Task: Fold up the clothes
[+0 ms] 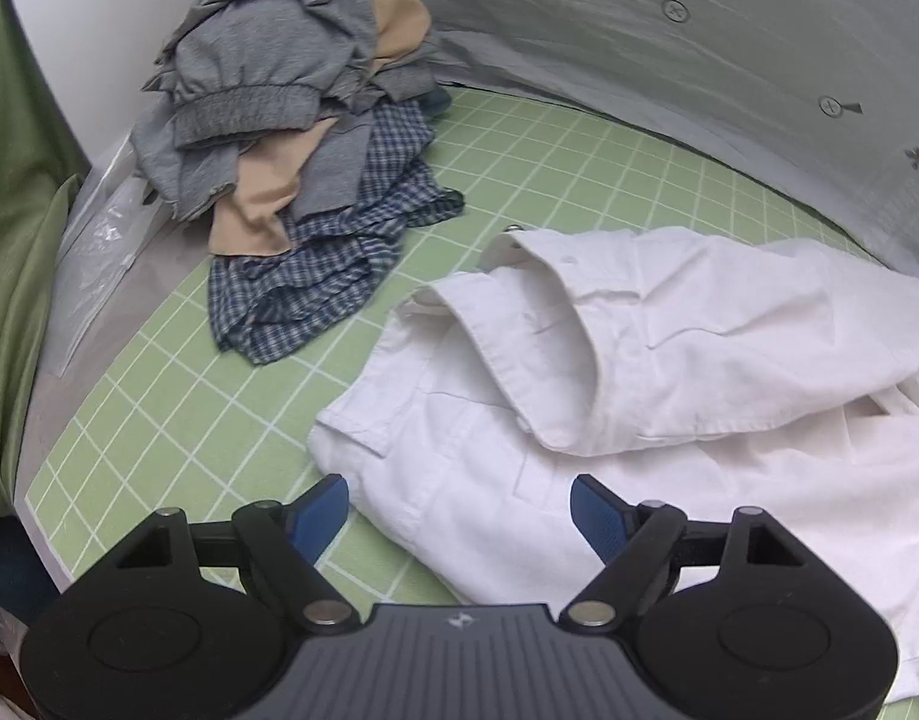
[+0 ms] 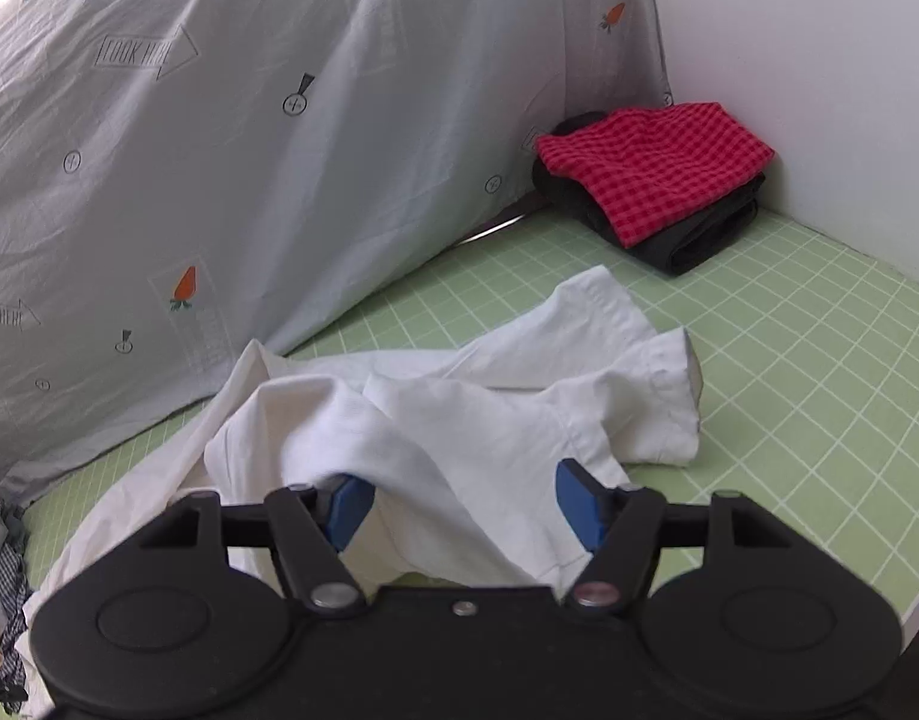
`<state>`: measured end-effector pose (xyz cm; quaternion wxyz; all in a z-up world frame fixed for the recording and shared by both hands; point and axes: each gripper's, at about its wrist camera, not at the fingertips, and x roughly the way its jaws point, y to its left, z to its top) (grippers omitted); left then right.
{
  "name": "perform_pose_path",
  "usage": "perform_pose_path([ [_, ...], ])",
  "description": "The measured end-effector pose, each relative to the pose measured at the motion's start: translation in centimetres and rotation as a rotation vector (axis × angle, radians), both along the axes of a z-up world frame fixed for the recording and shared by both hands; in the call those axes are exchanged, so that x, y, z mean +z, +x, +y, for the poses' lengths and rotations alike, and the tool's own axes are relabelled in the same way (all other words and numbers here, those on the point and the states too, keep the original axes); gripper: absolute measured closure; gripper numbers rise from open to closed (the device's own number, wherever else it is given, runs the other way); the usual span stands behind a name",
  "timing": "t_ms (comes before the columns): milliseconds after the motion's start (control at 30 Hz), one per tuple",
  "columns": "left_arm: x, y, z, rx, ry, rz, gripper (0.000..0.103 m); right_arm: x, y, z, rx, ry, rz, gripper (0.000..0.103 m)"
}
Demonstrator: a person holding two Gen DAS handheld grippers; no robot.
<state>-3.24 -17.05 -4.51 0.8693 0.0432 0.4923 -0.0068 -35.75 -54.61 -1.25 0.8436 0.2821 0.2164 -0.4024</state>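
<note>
A white garment lies rumpled on the green grid mat, its waistband end toward the pile at the left. My left gripper is open, its blue pads just over the garment's near left corner, holding nothing. In the right wrist view the same white garment lies bunched with two hemmed ends pointing right. My right gripper is open and straddles a raised fold of the cloth; the fold lies between the blue pads, which are wide apart.
A pile of unfolded clothes, grey, tan and blue check, sits at the mat's far left. A folded red check and black stack sits in the far right corner. A grey printed sheet hangs along the back. White walls bound both sides.
</note>
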Motion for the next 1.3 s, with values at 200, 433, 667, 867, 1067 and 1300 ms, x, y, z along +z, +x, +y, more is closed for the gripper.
perform_pose_path([
  [200,-2.0,0.9,-5.1,-0.110,-0.008,0.078,0.021,1.0,-0.6,-2.4,-0.060,-0.051,-0.038,0.031],
  [433,-5.1,2.6,-8.0,-0.152,0.044,0.174,0.021,3.2,0.3,-5.8,-0.184,-0.134,-0.103,0.019],
  [667,-6.5,2.5,-8.9,-0.164,0.091,0.186,0.017,-2.6,8.0,-7.7,0.138,0.016,0.134,0.019],
  [867,-6.5,2.4,-8.6,-0.156,0.089,0.180,0.012,-1.5,7.7,-9.0,0.062,-0.064,0.146,0.036],
  [1067,-6.7,3.1,-7.1,-0.143,0.046,0.210,0.002,0.0,7.0,-10.5,-0.037,-0.157,0.148,0.096],
  [1300,-6.7,3.1,-6.7,-0.141,0.033,0.209,0.000,3.8,6.6,-11.3,-0.083,-0.355,0.194,0.092],
])
